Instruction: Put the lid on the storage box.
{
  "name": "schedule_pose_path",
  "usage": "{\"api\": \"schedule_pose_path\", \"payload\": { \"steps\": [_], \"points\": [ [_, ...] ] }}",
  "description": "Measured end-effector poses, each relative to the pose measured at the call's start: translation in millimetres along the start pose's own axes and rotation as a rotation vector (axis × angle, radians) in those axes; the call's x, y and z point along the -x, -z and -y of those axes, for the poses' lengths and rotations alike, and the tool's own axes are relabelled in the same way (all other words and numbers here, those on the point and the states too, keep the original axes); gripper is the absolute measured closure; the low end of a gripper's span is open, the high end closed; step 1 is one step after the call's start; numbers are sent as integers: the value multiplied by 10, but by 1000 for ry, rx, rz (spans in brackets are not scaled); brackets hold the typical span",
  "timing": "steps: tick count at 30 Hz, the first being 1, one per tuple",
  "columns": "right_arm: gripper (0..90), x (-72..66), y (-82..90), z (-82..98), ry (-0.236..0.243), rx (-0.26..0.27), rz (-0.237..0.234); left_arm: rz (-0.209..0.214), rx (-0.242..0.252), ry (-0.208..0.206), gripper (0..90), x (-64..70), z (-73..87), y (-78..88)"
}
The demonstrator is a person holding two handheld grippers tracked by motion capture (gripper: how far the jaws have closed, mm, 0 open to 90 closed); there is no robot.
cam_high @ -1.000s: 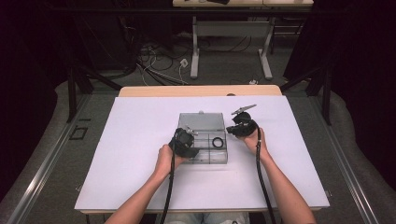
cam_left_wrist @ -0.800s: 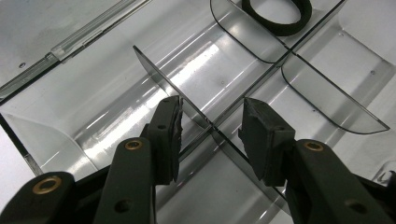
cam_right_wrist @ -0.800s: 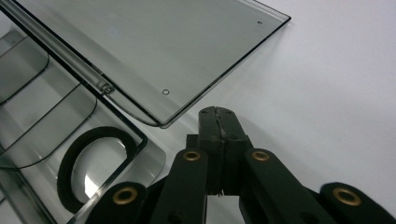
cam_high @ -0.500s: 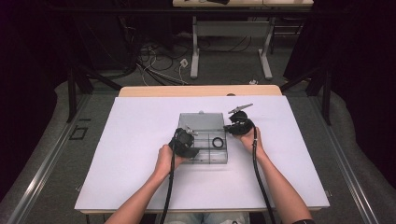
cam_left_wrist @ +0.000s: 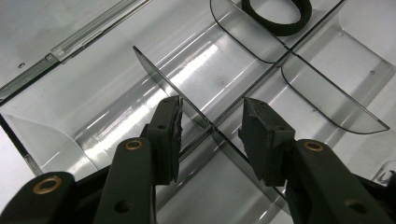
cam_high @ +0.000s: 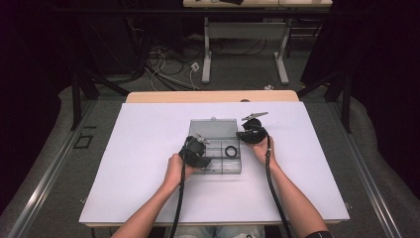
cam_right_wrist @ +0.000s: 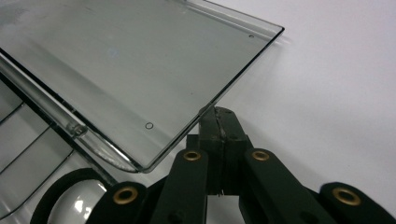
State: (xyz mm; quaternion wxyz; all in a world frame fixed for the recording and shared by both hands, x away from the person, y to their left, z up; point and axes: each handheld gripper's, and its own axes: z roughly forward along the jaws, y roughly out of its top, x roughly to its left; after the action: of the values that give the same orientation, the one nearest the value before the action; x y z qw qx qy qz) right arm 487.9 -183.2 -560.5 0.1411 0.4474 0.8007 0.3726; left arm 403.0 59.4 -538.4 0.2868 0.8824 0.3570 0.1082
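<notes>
box: a clear plastic organiser box [cam_high: 218,148] is seen on the white table [cam_high: 148,188], near its middle, with its lid [cam_high: 214,128] swung back on the far side.
compartments: the inside is split by thin clear dividers [cam_left_wrist: 219,126] into several cells.
ring: a black rubber ring [cam_high: 231,151] is seen lying flat in a cell toward the right side of the box; in the left gripper view the ring [cam_left_wrist: 278,16] lies beyond a curved divider.
left gripper: the left gripper [cam_high: 197,153] is held at the near left part of the box. in its own view the left gripper [cam_left_wrist: 210,128] is lowered into the box with the jaws apart, one to each side of a divider; the pads [cam_left_wrist: 264,135] are not seen pressing on it.
right gripper: the right gripper [cam_high: 250,135] is held at the right edge of the box, by the lid. in its own view the right gripper [cam_right_wrist: 219,123] has its jaws pressed together, the tips set right at the edge of the clear lid [cam_right_wrist: 140,70]; whether the edge is touched cannot be told.
hands: each gripper is gripped by a bare hand, with a black cable trailing back toward the person.
</notes>
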Motion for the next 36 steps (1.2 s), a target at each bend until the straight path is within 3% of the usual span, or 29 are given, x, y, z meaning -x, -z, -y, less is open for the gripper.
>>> {"api": "schedule_pose_path", "payload": {
  "steps": [3, 8, 36],
  "points": [
    [900, 9, 31, -11, -5, 14, 0, 1, 1, 2, 576, 1, 1, -1],
    [900, 9, 57, -20, -26, 83, -10, 1, 0, 1, 576, 2, 1, 1],
    [900, -52, 202, -59, -9, 194, 16, -1, 3, -2, 576, 1, 6, 3]
  ]
}}
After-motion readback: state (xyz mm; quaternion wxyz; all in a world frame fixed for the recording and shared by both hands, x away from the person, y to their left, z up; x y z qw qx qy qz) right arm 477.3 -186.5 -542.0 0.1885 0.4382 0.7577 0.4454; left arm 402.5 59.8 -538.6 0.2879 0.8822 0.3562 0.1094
